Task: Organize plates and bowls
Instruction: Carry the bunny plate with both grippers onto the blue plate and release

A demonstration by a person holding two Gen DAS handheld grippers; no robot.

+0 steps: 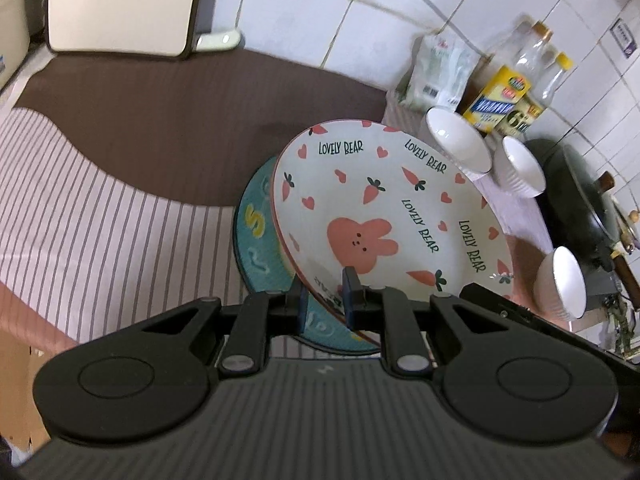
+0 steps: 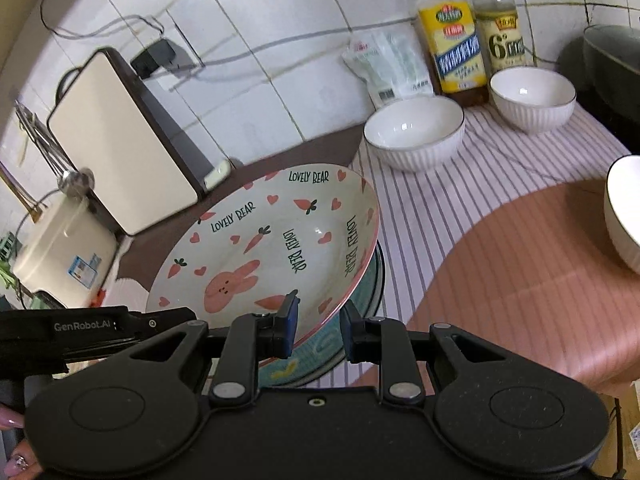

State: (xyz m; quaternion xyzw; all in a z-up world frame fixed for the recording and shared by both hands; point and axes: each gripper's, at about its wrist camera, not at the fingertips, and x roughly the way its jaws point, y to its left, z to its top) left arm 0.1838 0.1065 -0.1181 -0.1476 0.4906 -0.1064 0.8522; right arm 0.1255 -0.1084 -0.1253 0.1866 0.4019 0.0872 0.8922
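Observation:
A white plate with a pink rabbit, carrots and "LOVELY BEAR" print [image 1: 384,208] [image 2: 272,248] is tilted over a teal plate [image 1: 260,248] [image 2: 320,348] that lies flat on the cloth. My left gripper [image 1: 326,296] is shut on the rabbit plate's near rim. My right gripper [image 2: 318,330] straddles the same plate's rim from the other side, its jaws a little apart. Three white ribbed bowls stand apart: two near the bottles [image 1: 460,144] [image 1: 520,164] [image 2: 416,132] [image 2: 532,96] and one at the right [image 1: 560,280] [image 2: 624,212].
The striped and brown cloth [image 1: 100,208] covers the counter. A white appliance [image 2: 120,140] and a cream pot [image 2: 64,248] stand at the left by the tiled wall. Oil and vinegar bottles [image 2: 452,40] and a packet [image 2: 388,64] stand at the back. A dark wok [image 1: 576,196] sits right.

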